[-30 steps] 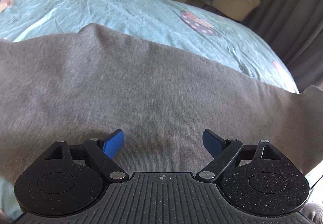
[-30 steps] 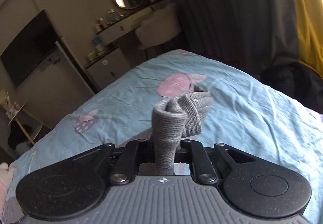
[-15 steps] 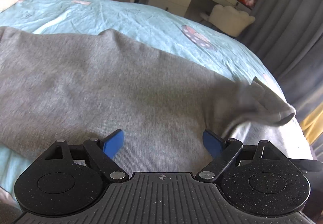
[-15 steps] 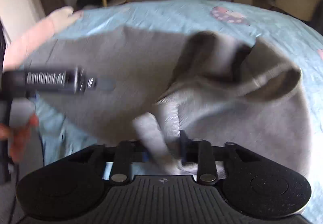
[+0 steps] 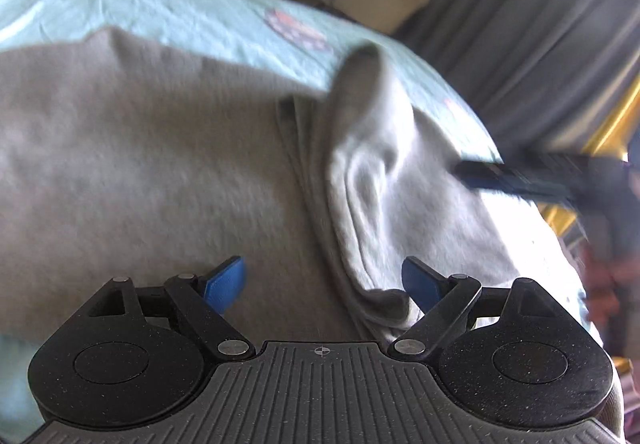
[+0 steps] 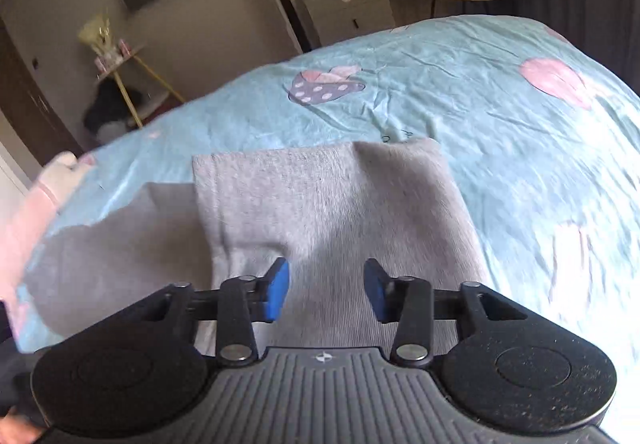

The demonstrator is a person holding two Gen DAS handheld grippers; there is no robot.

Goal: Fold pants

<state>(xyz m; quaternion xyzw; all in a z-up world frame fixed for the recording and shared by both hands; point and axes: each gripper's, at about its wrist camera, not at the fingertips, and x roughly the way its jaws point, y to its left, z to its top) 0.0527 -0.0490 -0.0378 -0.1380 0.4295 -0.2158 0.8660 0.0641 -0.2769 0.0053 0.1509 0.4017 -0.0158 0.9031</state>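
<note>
1. The grey pants lay on the bed, one end folded over.
2. Soft and limp, they would likely sag; a hem or fold edge seemed the best hold.
3. The left gripper hovered low, jaws wide and empty.
4. The right gripper hovered likewise, jaws apart, holding nothing.

Black gripper, blue fingertips

grey pants on a light blue bedsheet printed with pink and navy polka-dot shapes. gripper pads are blue.
</note>
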